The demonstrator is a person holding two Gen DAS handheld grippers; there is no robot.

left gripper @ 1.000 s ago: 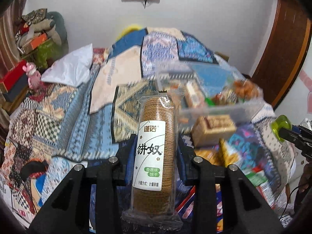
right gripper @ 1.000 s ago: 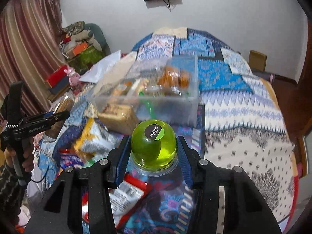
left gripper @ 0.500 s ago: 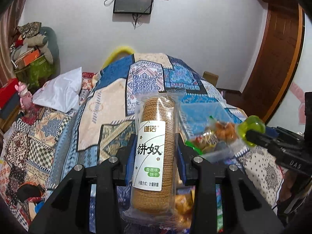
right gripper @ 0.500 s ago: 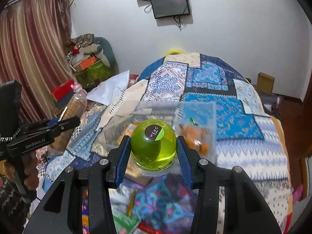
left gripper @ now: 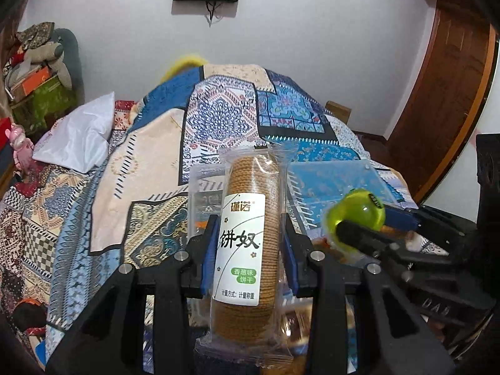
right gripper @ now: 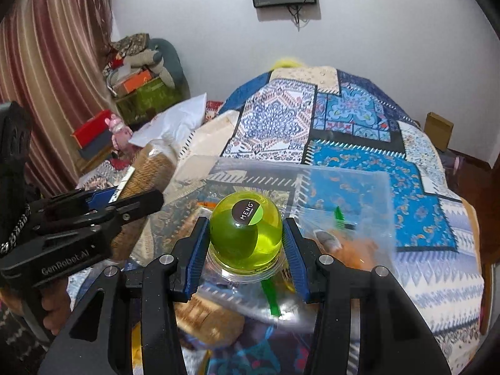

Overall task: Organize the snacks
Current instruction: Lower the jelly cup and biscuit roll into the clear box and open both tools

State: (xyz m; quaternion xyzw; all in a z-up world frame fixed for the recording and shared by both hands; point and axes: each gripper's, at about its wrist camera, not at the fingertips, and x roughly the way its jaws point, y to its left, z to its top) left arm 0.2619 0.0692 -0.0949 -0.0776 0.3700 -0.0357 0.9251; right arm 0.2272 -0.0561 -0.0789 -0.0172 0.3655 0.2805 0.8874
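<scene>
step: carrying two snacks over clear bin | left gripper clamping biscuit pack, upright, sealed wrap | right gripper clamping green jelly cup, dome up | next: I'm judging lower both into bin, then release, avoid crushing biscuits

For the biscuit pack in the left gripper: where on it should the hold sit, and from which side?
Across the middle of the roll, as the left gripper has it: the biscuit pack is a long round stack standing upright, so fingers closing from its two sides on the labelled part meet firm biscuits. The crimped wrapper ends are loose film and would likely slip or crumple.
</scene>
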